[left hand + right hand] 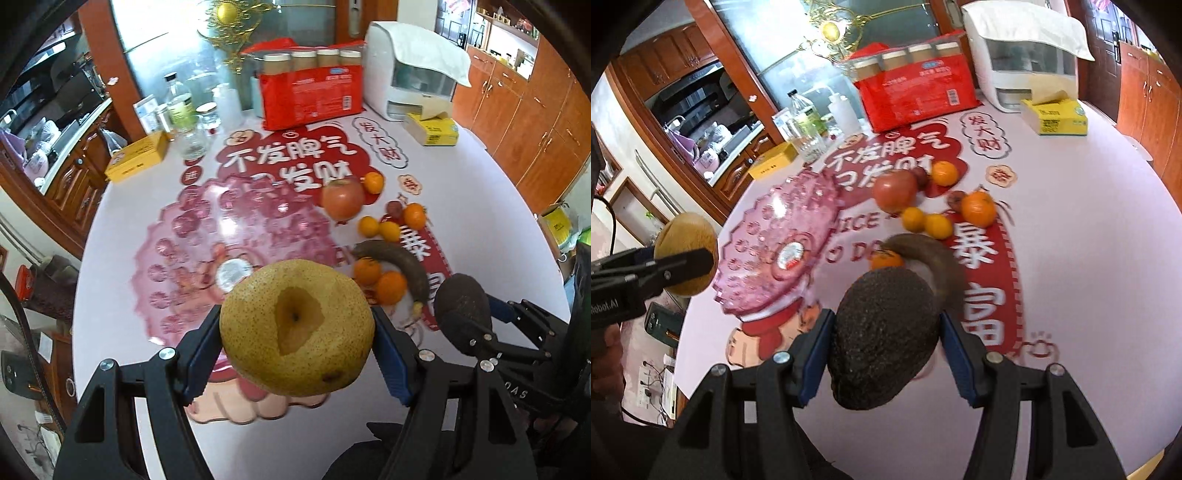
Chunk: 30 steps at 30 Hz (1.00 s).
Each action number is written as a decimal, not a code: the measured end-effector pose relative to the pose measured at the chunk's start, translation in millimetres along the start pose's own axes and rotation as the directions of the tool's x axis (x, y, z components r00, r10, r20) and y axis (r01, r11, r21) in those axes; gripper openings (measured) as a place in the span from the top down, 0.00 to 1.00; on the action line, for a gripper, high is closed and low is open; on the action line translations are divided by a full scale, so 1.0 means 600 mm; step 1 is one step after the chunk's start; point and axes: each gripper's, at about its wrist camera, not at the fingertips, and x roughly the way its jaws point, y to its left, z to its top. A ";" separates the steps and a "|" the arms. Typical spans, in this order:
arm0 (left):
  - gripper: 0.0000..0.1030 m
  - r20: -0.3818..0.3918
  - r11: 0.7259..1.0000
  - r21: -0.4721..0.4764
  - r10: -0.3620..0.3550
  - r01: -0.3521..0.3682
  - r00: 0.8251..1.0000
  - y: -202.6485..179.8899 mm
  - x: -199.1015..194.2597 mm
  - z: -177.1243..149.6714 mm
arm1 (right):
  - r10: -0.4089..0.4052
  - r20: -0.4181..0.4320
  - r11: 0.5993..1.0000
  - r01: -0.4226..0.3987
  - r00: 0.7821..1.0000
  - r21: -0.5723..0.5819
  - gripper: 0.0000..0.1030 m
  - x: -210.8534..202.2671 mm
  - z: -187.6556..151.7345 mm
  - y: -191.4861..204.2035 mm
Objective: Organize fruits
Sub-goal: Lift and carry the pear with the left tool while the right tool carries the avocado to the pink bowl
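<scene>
Left wrist view: left gripper (297, 328) pinches a big round yellow-green pear (297, 328), blue pads (201, 354) pressed on both sides, jaws spread fairly wide around it. Pear is held in the air over the near edge of the pink translucent scalloped plastic plate (192, 229), which lies on the white round table with red printed mat (498, 206).

Right wrist view: right gripper (884, 338) clamps a dark bumpy-skinned avocado (884, 338), jaws at a moderate gap, both blue pads on its sides. Avocado is held off the table, near side of the fruit pile, with the plate off to its left.

On the table: red apple (341, 197), dark overripe banana (399, 264), several small orange tangerines (391, 286) clustered around them, right of the plate. None is touched by either gripper.
</scene>
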 end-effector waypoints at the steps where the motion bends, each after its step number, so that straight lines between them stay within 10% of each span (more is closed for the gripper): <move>1: 0.28 0.001 1.000 0.000 0.003 -0.003 1.000 0.009 -0.002 -0.002 | 0.001 0.008 1.000 -0.001 1.000 -0.001 0.44 0.002 0.001 0.013; 18: 0.28 0.032 0.999 0.048 0.024 -0.026 0.999 0.197 0.011 0.018 | 0.031 0.070 0.999 -0.030 0.997 -0.021 0.44 0.068 0.052 0.189; 30: 0.28 -0.033 0.991 -0.002 -0.137 0.137 0.990 0.265 0.131 0.020 | -0.011 -0.013 1.000 0.011 1.000 -0.025 0.44 0.166 0.075 0.252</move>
